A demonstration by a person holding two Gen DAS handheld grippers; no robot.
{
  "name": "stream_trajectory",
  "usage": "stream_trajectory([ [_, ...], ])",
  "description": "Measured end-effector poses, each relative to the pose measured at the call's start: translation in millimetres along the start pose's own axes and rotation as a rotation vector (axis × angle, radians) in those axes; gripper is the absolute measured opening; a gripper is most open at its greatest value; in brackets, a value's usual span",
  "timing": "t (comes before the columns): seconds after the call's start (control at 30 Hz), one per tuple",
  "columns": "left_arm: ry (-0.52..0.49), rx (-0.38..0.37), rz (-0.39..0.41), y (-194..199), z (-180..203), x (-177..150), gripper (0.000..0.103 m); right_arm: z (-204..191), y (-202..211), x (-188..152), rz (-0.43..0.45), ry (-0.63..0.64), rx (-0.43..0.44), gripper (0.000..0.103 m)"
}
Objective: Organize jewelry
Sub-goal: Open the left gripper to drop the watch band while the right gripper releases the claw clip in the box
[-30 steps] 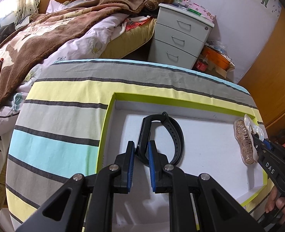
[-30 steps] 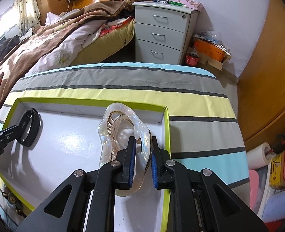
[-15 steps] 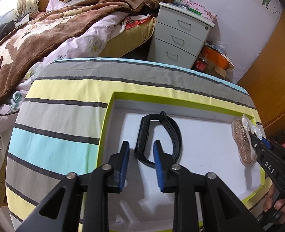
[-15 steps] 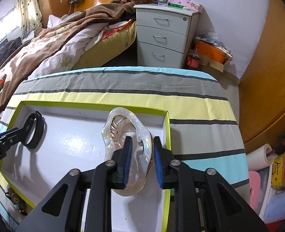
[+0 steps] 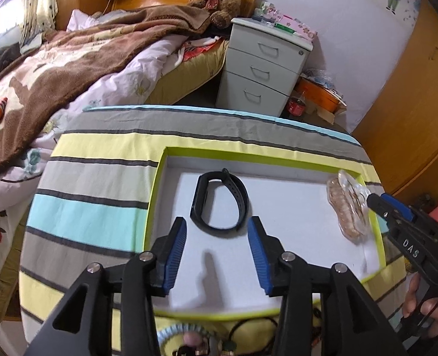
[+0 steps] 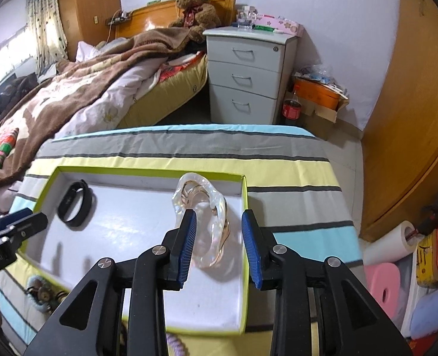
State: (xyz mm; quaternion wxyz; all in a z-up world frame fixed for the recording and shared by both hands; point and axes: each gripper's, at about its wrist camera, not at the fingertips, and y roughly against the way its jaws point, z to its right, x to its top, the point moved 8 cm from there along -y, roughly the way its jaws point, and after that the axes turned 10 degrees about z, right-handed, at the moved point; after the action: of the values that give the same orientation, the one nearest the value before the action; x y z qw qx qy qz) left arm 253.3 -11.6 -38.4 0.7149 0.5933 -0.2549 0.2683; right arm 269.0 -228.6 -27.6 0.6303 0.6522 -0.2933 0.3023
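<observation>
A white tray with a lime-green rim [image 5: 156, 195] lies on the striped tablecloth. A black wristband [image 5: 236, 195] rests at its left end, free, just beyond my left gripper [image 5: 217, 228], whose jaws are opening with nothing pressed between them. At the tray's right end lies a clear packet of gold jewellery [image 6: 202, 204]. My right gripper [image 6: 219, 221] hovers over its near end, its jaws opening and the pads off the packet. The right wrist view also has the wristband [image 6: 74, 204] and left gripper [image 6: 30, 222]. The left wrist view has the packet [image 5: 348, 210] and right gripper [image 5: 376, 204].
Loose beaded pieces [image 5: 189, 338] lie on the cloth at the table's near edge, in front of the tray. A bed [image 6: 79, 95] stands behind on the left, a grey drawer unit [image 6: 248, 80] beyond the table, a wooden wardrobe [image 6: 412, 118] on the right.
Both grippers have opened. The left let go of the wristband, the right let go of the packet. Both have drawn back and risen; the two pieces stay in the tray.
</observation>
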Motion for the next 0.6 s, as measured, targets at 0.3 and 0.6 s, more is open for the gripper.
stream_trajectory([
  [0.3,-0.014,0.008,0.033,35.5,-0.8,-16.6,0.047,-5.1,47.1,-9.0,0.079,-0.044,0.052,0.033],
  [0.6,-0.011,-0.016,0.089,69.2,-9.1,-38.8,0.048,-7.1,68.6,-41.1,0.094,-0.056,0.086,0.042],
])
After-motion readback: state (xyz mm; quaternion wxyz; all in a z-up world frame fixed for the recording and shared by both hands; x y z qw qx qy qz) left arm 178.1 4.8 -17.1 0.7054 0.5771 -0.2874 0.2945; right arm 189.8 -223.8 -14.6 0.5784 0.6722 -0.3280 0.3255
